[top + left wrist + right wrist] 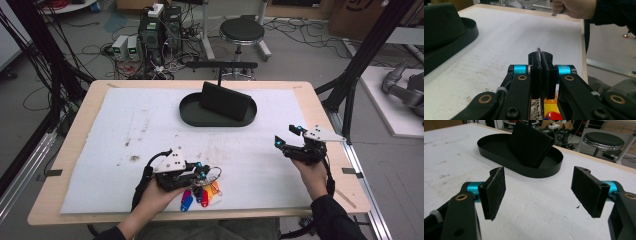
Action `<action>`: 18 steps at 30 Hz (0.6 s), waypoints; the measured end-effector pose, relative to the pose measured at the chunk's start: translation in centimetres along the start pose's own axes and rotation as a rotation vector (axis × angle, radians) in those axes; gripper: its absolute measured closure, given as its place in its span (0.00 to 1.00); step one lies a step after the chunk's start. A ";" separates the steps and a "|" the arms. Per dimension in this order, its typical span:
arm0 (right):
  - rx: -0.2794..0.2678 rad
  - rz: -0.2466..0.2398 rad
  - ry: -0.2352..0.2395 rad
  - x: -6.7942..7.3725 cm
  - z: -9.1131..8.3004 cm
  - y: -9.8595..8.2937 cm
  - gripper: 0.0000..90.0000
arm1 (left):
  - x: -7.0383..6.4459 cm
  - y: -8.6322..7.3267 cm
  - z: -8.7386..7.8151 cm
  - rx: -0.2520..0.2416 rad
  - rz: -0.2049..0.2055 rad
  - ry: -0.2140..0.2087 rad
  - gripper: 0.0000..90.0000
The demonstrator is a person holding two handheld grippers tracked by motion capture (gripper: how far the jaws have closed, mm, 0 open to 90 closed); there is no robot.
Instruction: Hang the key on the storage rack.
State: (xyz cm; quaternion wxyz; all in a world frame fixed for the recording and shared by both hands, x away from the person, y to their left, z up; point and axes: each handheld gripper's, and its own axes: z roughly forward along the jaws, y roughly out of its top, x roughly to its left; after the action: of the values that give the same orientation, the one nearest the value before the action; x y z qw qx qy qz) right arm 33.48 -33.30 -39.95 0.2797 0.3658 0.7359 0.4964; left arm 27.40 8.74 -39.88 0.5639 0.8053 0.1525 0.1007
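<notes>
Coloured plastic tags are fanning out under the left gripper at the near edge of the table, red, blue and orange, because the bunch is hanging from a metal key ring that this gripper is pinching; its jaws are pressing together on the wire, which is standing up as a thin arc between the pads, so the grip seems to be taking the ring itself rather than the loose tags, which would likely slip; the keys are therefore lying directly below and slightly ahead of the left gripper, touching the white mat; off to that gripper's right, well apart, the right gripper is hovering over the mat with its jaws spread wide and nothing between them, seemingly waiting in reserve; its felt-faced pads are pointing toward the black oval tray beyond; farther still, ahead of both grippers, that tray is holding a black wallet leaning at a tilt inside it, probably the place where the keys are heading.
</notes>
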 end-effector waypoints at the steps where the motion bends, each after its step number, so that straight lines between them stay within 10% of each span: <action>1: 0.000 0.000 0.000 0.0 0.0 0.0 0.31 | 0.1 0.1 -0.1 -0.006 -0.002 0.003 0.96; 18: 0.003 0.005 -0.003 -0.2 0.2 0.0 0.31 | 2.3 3.2 -2.1 -0.078 0.038 0.048 0.96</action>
State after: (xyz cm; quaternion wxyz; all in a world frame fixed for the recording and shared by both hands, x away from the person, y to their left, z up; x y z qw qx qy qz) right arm 33.72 -33.37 -40.04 0.2789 0.3687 0.7353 0.4955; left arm 29.30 10.37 -36.22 0.5890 0.7829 0.1466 0.1368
